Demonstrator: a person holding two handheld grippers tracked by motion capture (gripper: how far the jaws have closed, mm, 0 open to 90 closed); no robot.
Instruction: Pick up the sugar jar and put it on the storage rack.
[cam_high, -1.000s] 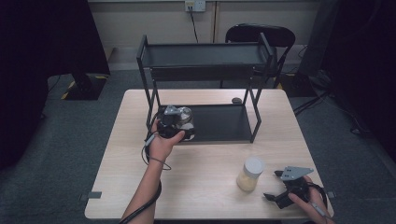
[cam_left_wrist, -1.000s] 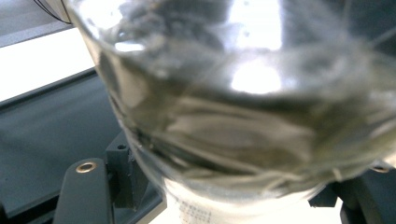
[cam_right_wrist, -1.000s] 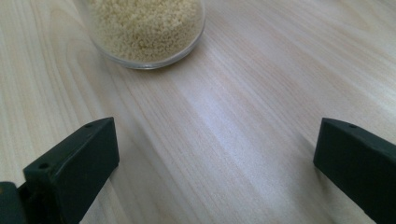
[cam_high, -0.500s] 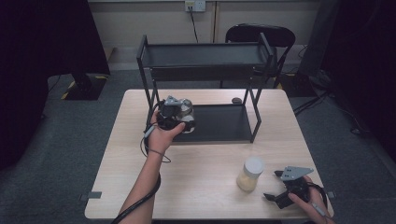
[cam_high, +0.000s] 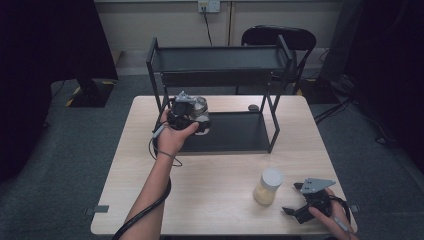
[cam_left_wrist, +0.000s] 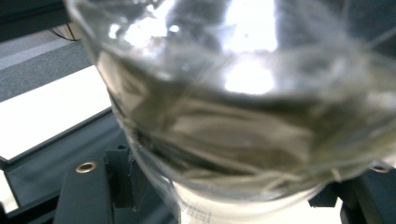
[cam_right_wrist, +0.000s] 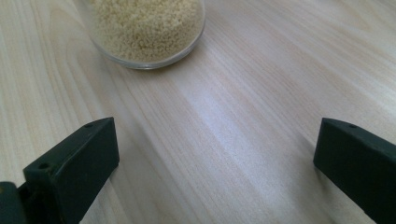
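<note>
**Ana:** Nearest things first, please: what sits at the front edge?

**Ben:** Right gripper (cam_high: 300, 209), resting low on the worktop (cam_high: 220, 200) near its front right corner, jaws spread wide with nothing between them. In its own view the bare wood runs between the two black jaws, and the grain jar (cam_right_wrist: 148, 29) stands just ahead, apart from them. From above, that same white-lidded grain jar (cam_high: 268, 186) is just left of the gripper, so I judge it is parked there, waiting its turn.

**Ana:** And the thing being handled now?

**Ben:** Farther back, the left gripper (cam_high: 192, 116) is clamped on a glass jar (cam_high: 201, 111), lifted off the worktop at the left front corner of the shelf rack (cam_high: 220, 80). Its own view has the glass jar (cam_left_wrist: 243, 102) pressed right up to the lens, contents pale and hard to name, with the rack's dark lower tray (cam_left_wrist: 56, 158) beneath. Held level and sideways on, I judge, so it can slide in under the upper tier.

**Ana:** Room to move?

**Ben:** Lower tray (cam_high: 235, 132) looks bare apart from a small dark object (cam_high: 253, 107) at its back edge. The left posts are close beside the jar; the tray's raised lip and the upper tier above are what to mind.
</note>
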